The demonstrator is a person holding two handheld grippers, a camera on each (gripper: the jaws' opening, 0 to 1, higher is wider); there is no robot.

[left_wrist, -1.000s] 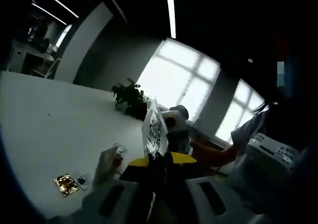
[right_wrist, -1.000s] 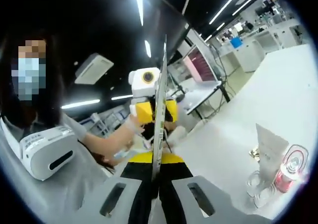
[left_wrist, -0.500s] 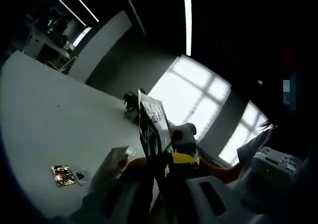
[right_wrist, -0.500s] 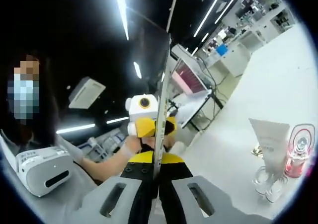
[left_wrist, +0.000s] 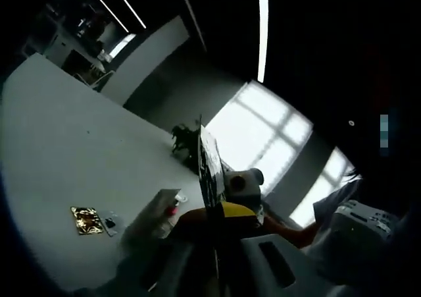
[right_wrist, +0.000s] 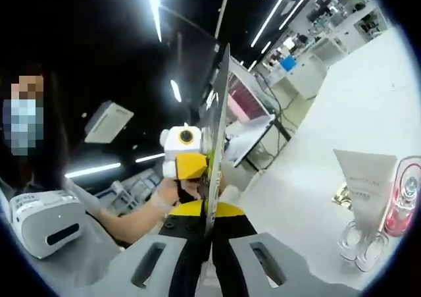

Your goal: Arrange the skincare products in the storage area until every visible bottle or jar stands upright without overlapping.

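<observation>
A thin printed card [left_wrist: 209, 165] stands between both grippers, and each is shut on an edge of it. My left gripper [left_wrist: 214, 239] holds it from below, with the yellow right gripper [left_wrist: 227, 210] just behind it. In the right gripper view the card [right_wrist: 216, 132] shows edge-on in my right gripper [right_wrist: 209, 230]; a hand holds the left gripper [right_wrist: 189, 170] beyond it. On the white table [right_wrist: 368, 112] a white tube [right_wrist: 365, 178], a pink bottle [right_wrist: 402, 205] and clear jars [right_wrist: 362, 241] stand close together. The tube [left_wrist: 158, 211] lies dim below the card.
A gold packet [left_wrist: 86, 220] and a small dark sachet [left_wrist: 108, 222] lie on the table [left_wrist: 59, 159]. A potted plant [left_wrist: 187, 139] stands at its far edge before bright windows. A person stands close at the left [right_wrist: 39, 152].
Both views have tilted with the hands. The card has turned from facing the left camera to nearly edge-on. Both grippers keep their hold on it.
</observation>
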